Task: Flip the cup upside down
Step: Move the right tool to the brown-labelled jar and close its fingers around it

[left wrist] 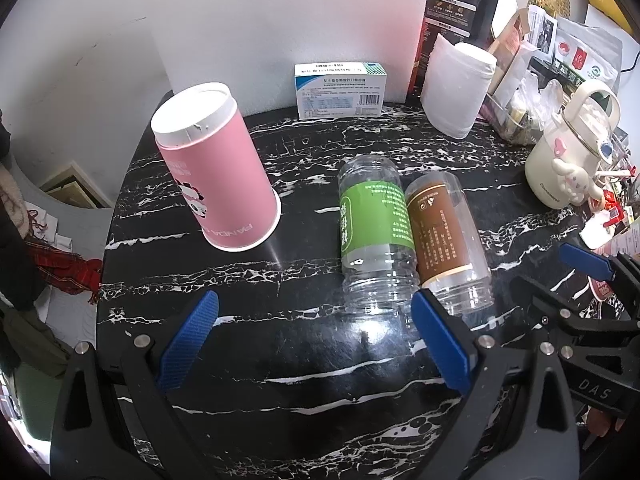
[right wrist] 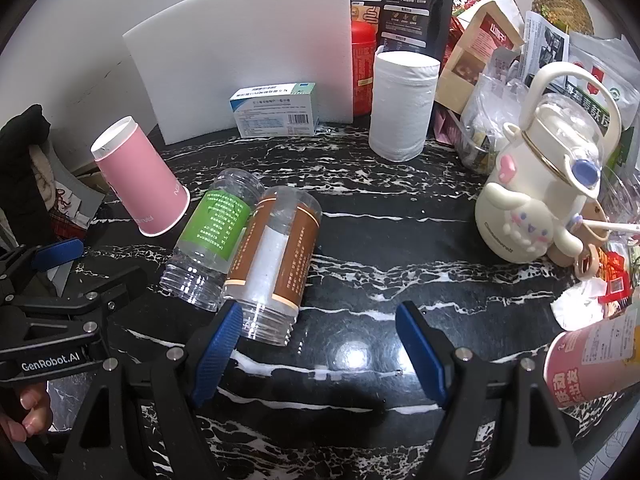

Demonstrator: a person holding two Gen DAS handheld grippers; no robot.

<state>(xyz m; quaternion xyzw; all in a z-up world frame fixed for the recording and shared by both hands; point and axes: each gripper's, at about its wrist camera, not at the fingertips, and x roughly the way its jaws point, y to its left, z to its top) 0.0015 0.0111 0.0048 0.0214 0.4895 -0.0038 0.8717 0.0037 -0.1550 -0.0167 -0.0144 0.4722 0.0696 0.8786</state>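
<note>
Left hand-held gripper (left wrist: 314, 338) and right hand-held gripper (right wrist: 318, 350) both spread wide, grasping nothing. Pink cup (left wrist: 212, 168) already mouth-down on black marble surface (left wrist: 280, 360), upper left of frame – two empty clear bottles, green-label bottle (left wrist: 374, 236) and brown-label bottle (left wrist: 444, 236), lie touching beside it.

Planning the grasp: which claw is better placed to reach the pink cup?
Left. The pink cup stands ahead of the open left claw across bare table; from the right claw, the green-label bottle and brown-label bottle lie in the way.
</note>
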